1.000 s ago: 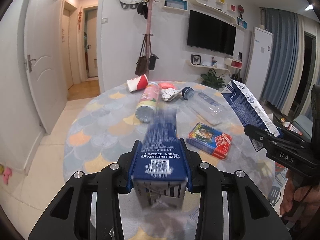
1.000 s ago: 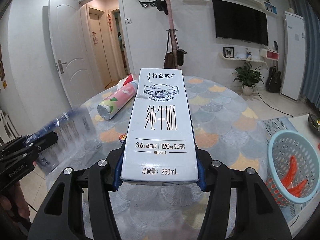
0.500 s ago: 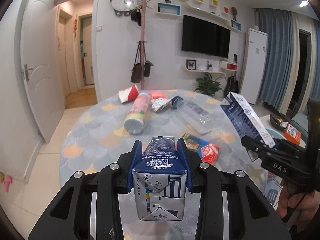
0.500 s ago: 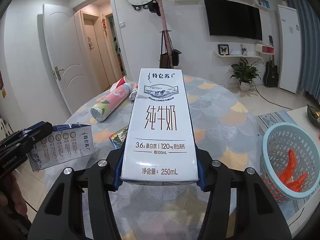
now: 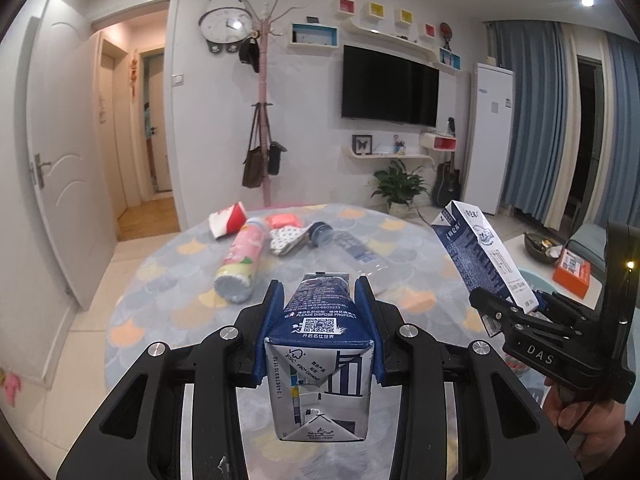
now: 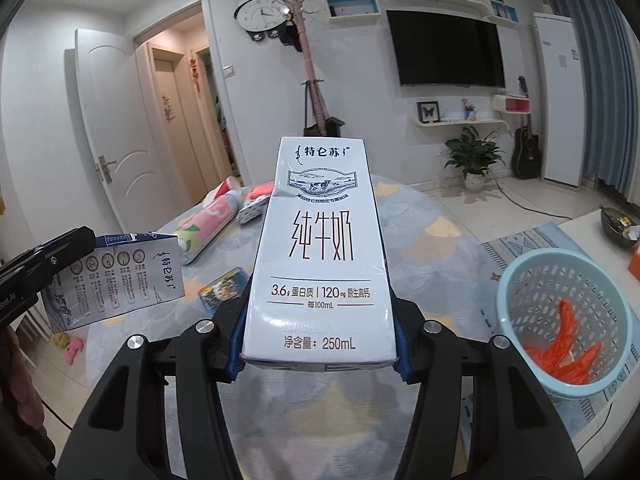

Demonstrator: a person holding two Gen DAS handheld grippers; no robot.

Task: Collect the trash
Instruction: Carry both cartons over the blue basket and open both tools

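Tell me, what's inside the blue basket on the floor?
The blue basket holds crumpled orange-red wrappers near the bottom. The near wall hides the part of the bottom closest to the camera, so anything lying there cannot be seen.

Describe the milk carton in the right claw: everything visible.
The white milk carton is a tall, slim paperboard box with a glossy white front panel carrying a cow-landscape emblem, large Chinese characters, and "250mL" near the bottom; the side panel, seen from the left wrist view, is dark blue with fine print. It is slightly dented near the top. The right claw clamps its lower end between blue pads, holding it above the table, pointing forward. Nothing else touches it.
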